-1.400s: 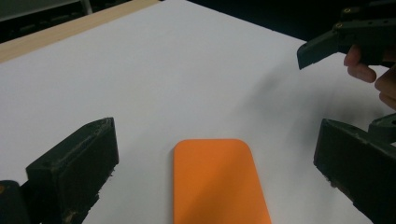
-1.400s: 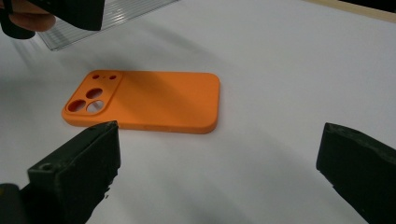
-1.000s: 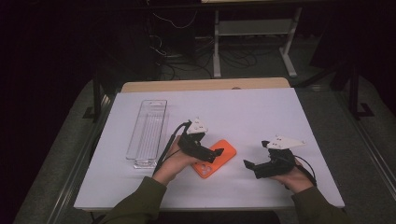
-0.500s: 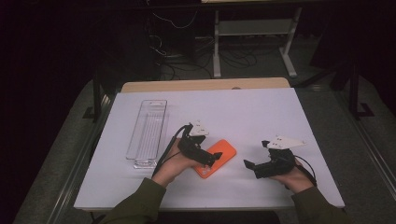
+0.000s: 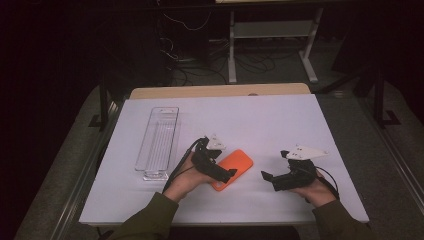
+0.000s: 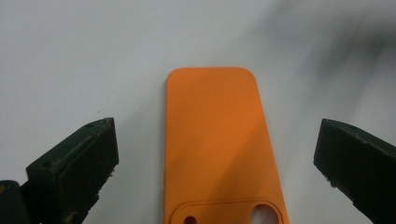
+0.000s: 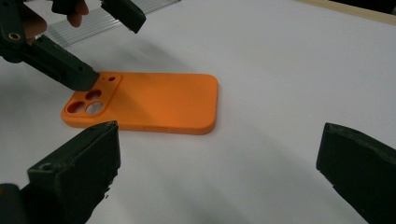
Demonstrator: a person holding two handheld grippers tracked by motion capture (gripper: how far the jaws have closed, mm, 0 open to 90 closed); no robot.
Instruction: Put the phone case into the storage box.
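Orange phone case lies between the left gripper's wide-open, seemingly untouching jaws.

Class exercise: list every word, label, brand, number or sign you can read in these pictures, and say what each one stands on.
None can be read.
Orange phone case: plain back, no brand or print.
Clear plastic tray: no label.
White table: no marking.
Left gripper and right gripper: no lettering that can be made out.

there was one orange phone case on the white counter. one clear plastic tray sat on the counter as well. two claws were counted: a left claw and a right claw. two hands held them, one hand to each claw.
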